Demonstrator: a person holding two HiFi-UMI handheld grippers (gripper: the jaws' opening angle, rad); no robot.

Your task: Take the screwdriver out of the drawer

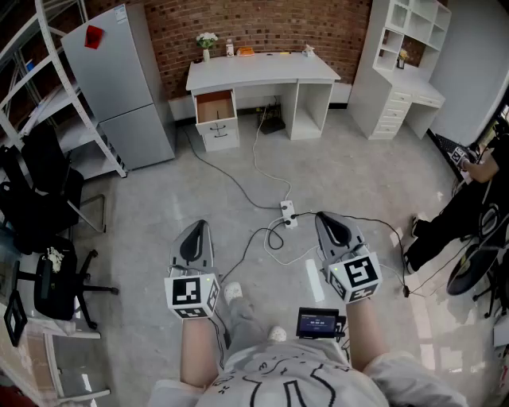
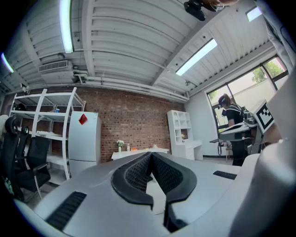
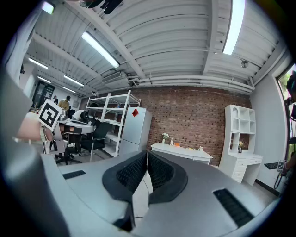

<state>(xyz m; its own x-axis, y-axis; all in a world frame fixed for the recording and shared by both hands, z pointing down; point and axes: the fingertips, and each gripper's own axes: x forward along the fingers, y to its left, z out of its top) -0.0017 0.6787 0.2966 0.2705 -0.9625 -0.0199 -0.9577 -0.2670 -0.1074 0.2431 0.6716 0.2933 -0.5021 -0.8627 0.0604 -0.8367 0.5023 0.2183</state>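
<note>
Under the counter's [image 1: 262, 70] left end, the drawer [image 1: 215, 106] stands open; the screwdriver is too small to discern. Jaws of the left gripper [image 1: 197, 227] and right gripper [image 1: 326, 218] are pressed together, empty, well apart from the drawer.

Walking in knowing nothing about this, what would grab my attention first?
Two grey handheld tools with black jaws, the left gripper and the right gripper, are held out level over the floor, both shut and empty. Beyond them, a white desk against the red brick wall has its wood-lined top drawer pulled open.
</note>
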